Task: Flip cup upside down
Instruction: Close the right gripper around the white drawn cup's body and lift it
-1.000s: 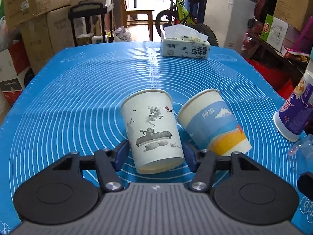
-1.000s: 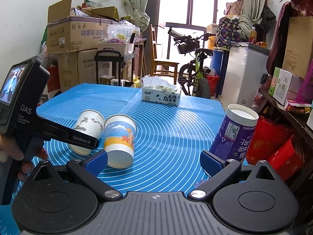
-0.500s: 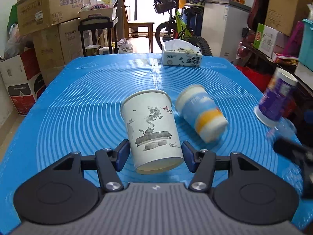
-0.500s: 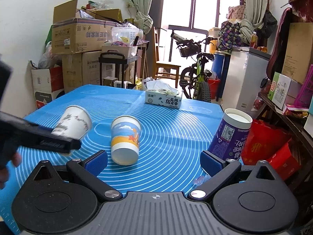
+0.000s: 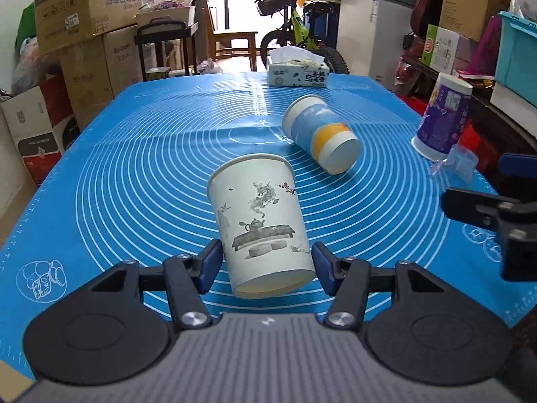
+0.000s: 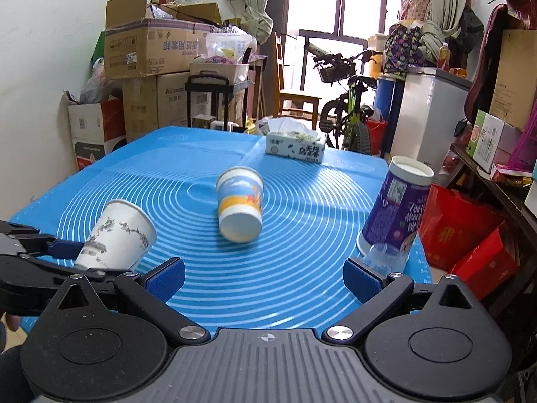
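Observation:
My left gripper (image 5: pixel 266 263) is shut on a white paper cup with an ink teapot drawing (image 5: pixel 260 225) and holds it above the blue mat, its mouth pointing away from the camera; the cup shows tilted in the right wrist view (image 6: pixel 115 236). A blue, orange and white cup (image 5: pixel 320 132) lies on its side on the mat, blurred in the right wrist view (image 6: pixel 240 203). My right gripper (image 6: pixel 263 278) is open and empty over the mat's near edge; it shows at the right of the left wrist view (image 5: pixel 496 215).
A blue silicone mat (image 6: pixel 302 268) covers the table. A tissue box (image 6: pixel 295 146) stands at the far edge. A purple cup (image 6: pixel 396 208) stands mouth down at the right edge beside a clear plastic piece (image 6: pixel 384 255). Boxes, a bicycle and shelves surround the table.
My left gripper has lifted the white cup and drawn it back from the blue cup. The blue cup has rolled away across the mat. My right gripper has pulled back a little.

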Motion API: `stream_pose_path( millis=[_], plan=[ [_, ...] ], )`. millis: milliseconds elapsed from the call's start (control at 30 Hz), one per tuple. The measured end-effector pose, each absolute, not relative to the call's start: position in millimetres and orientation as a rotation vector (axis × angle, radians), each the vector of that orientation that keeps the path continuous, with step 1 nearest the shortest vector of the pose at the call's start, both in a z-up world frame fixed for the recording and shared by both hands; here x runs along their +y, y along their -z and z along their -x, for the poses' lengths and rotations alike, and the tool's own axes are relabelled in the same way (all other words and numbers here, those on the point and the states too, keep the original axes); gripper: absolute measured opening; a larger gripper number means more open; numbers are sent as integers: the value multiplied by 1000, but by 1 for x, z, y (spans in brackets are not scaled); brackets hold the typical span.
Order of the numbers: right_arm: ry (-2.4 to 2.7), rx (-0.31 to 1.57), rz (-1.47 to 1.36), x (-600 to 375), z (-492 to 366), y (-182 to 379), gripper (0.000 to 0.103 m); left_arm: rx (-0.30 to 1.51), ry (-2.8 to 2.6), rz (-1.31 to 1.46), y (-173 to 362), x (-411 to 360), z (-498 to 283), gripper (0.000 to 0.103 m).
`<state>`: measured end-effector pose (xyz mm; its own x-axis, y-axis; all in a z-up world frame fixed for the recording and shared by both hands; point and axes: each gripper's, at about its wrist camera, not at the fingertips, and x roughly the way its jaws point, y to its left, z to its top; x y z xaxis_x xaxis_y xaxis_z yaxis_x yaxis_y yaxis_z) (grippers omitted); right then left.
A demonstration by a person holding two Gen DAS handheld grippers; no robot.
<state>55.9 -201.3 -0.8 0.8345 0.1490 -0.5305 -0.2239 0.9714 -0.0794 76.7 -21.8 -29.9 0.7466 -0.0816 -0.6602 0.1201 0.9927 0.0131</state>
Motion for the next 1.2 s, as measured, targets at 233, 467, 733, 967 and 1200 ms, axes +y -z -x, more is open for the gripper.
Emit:
stream_pose_path(
  millis=[233, 467, 733, 967, 1200],
  plan=[
    [-192, 564, 159, -204, -52, 0, 102, 742, 107, -66, 38, -22, -76, 61],
    [-192, 566, 169, -204, -50, -1, 102, 748, 104, -89, 39, -25, -74, 84],
    [-201, 567, 174, -201, -50, -2, 102, 742, 91, -92, 37, -22, -73, 89],
    [-278, 579, 268, -190, -56, -10, 102, 721, 79, -62, 26, -13, -65, 96],
    [-450, 489, 772, -134, -58, -25, 102, 644, 56, -39, 9, 5, -33, 100]
  ],
)
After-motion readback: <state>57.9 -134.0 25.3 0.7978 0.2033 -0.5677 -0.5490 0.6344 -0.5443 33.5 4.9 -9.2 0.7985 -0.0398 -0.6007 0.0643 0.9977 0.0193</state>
